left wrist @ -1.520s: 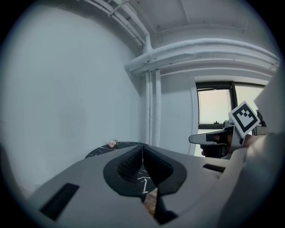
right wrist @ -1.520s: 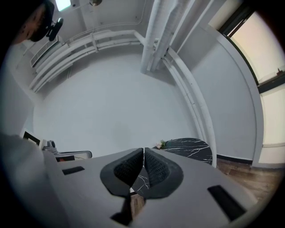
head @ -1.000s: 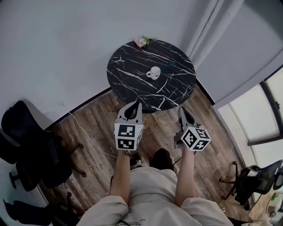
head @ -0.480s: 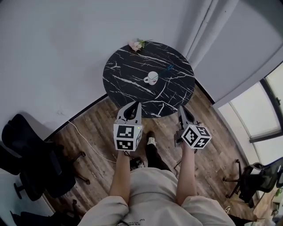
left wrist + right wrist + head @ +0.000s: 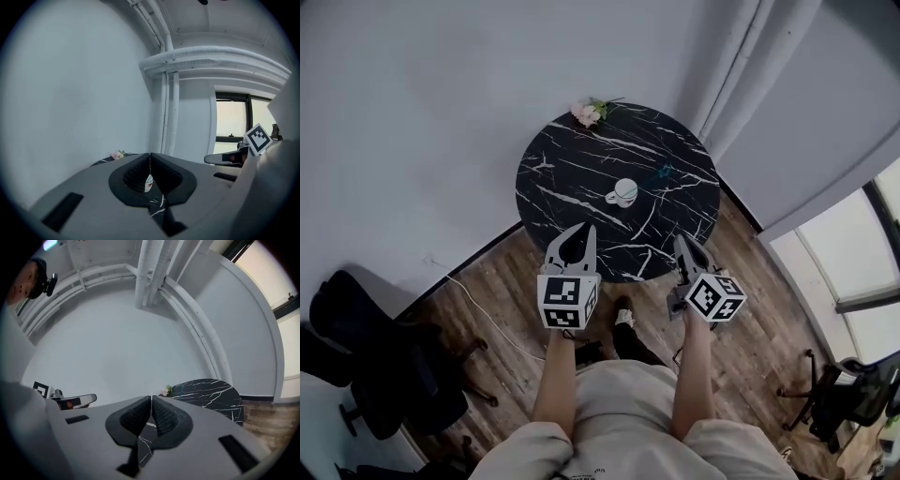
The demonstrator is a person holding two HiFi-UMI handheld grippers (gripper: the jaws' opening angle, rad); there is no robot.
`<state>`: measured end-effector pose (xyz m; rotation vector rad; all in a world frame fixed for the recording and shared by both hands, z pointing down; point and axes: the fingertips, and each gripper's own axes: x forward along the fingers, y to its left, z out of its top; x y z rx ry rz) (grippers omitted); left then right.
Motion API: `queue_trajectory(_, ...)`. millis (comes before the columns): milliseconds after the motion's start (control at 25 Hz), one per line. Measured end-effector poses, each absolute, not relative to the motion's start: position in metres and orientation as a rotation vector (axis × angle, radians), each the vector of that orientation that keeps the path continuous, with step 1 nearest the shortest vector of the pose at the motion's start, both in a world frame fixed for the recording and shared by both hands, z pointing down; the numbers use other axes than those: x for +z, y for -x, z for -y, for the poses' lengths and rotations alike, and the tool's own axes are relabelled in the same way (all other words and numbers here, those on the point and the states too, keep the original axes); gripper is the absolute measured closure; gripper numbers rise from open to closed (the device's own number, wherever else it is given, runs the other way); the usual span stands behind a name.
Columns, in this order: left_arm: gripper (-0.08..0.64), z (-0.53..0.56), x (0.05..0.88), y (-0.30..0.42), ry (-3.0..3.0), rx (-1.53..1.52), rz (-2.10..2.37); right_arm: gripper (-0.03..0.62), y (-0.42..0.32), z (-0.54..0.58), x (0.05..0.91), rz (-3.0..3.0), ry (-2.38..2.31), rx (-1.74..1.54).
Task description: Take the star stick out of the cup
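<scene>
A white cup [image 5: 625,192] stands near the middle of the round black marble table [image 5: 572,164]. Through the gap under the left jaws the cup [image 5: 148,183] also shows in the left gripper view. A small teal thing [image 5: 662,172] lies on the table just right of the cup; it is too small to tell its shape. My left gripper [image 5: 589,231] hangs over the table's near edge, its jaws shut and empty. My right gripper [image 5: 680,240] is level with it over the near right edge, its jaws also shut on nothing.
Pink flowers [image 5: 589,112] lie at the table's far edge by the wall. Black office chairs stand at the left [image 5: 366,347] and at the lower right [image 5: 848,394]. A cable [image 5: 478,295] runs over the wooden floor. A window [image 5: 862,281] is at the right.
Both grippers have moved forward together, from over the floor to the table's near edge. The table and cup now sit lower and nearer in the head view. Both stay shut.
</scene>
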<state>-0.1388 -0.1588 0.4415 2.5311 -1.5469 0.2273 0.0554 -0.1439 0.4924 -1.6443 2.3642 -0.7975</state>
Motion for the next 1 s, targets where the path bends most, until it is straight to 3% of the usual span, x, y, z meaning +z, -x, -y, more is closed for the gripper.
queue_trajectory(1000, 0.537, 0.327, 0.449, 0.118, -2.437, 0.230, 1.743, 0.552, -0.094, 0.347, 0.494, -2.474, 1.603, -0.769)
